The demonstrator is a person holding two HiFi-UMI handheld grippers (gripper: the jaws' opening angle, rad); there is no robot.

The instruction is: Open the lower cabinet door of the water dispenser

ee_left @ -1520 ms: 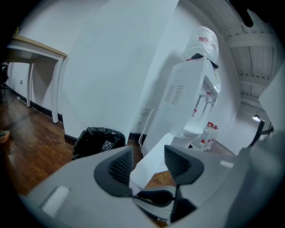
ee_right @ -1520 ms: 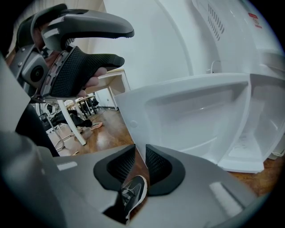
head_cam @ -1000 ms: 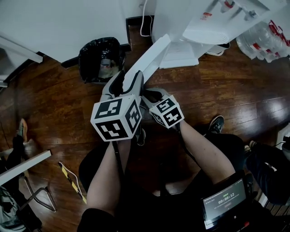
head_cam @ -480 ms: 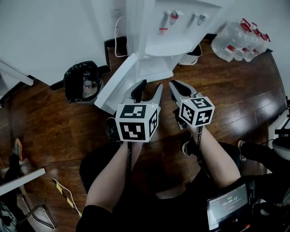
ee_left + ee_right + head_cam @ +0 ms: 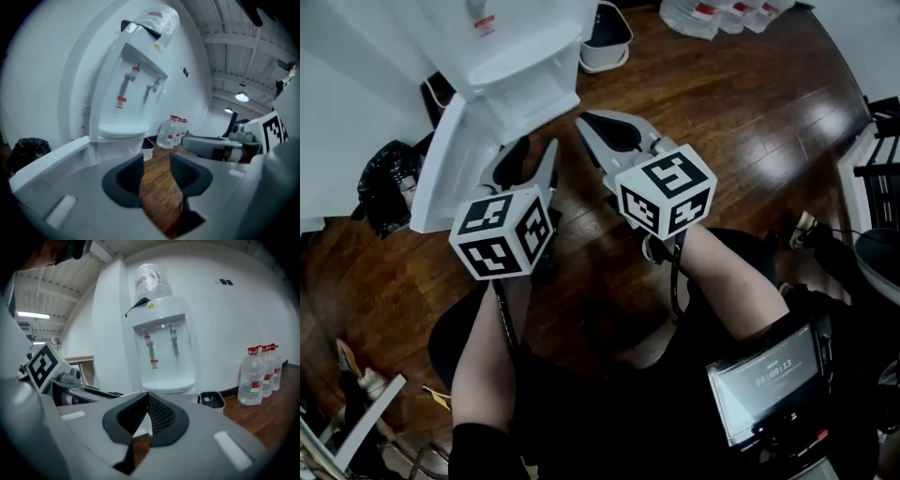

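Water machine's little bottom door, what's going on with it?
A person holds a gripper in each hand in front of the water dispenser. Its lower cabinet door stands swung open to one side. The left gripper has its jaws apart with nothing between them, and they have just been closing. The right gripper is shut and empty. Neither grips the door.

A small white bin (image 5: 607, 33) stands on the wooden floor (image 5: 722, 122). Red-capped water bottles (image 5: 712, 11) cluster near its right. A black rubbish bag (image 5: 384, 187) sits well to its left.
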